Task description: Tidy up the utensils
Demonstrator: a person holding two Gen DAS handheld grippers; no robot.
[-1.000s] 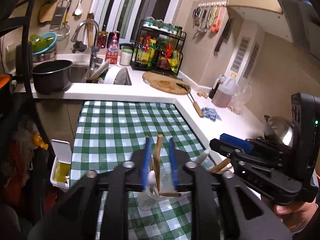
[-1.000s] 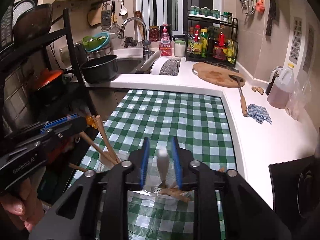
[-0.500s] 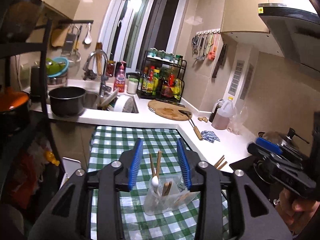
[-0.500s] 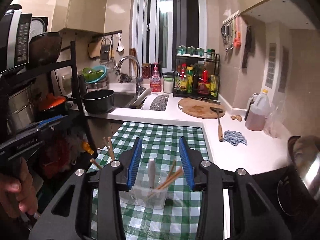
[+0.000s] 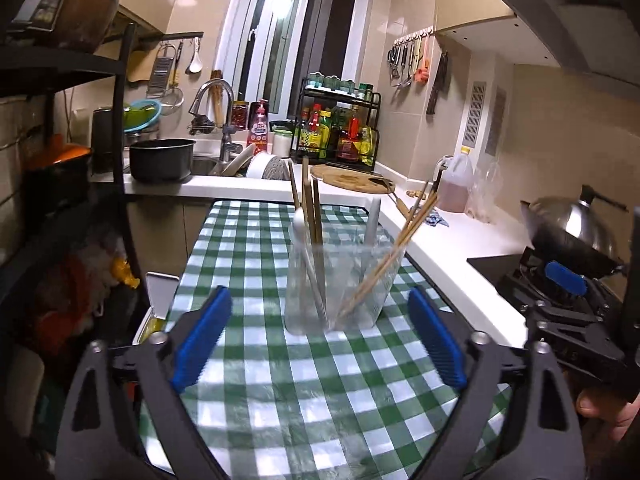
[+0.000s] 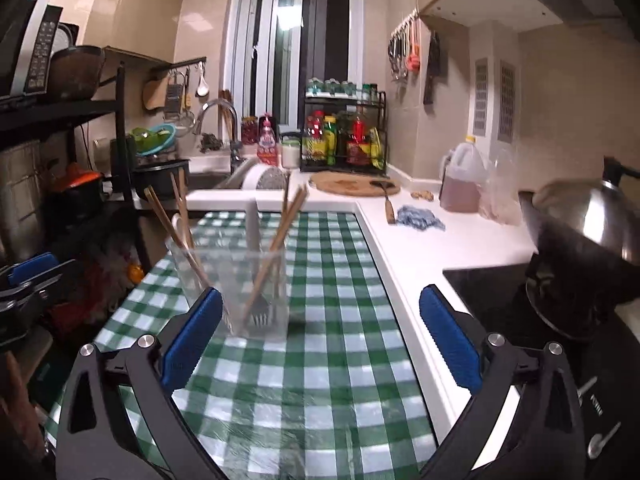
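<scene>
Left wrist view first: the left gripper hangs low over the surface with its green-check cloth, its jaws opening wide, blue pads splayed to either side with nothing between them. Straight ahead, well clear of the pads, the clear holder stands upright on the cloth. The utensils sit inside it: wooden chopsticks lean right against the rim, a white spoon and more wooden sticks stand on the left side, and a pale handle rises at the back. They lean because the holder is wide and only the rim props them. At the right edge, the right gripper shows in part, over by the stove, a thumb under it.

Now the right wrist view: the right gripper has its jaws opening too, spread full, empty. The holder appears left of centre here, just beyond the left pad and not touched. A fork rests tines-down at its bottom, chopsticks crossing above it. A wooden-handled spatula lies on the round cutting board far back on the white counter, outside the holder. My reading: the sorting looks about finished, with both tools clear so nothing tips the holder.
</scene>
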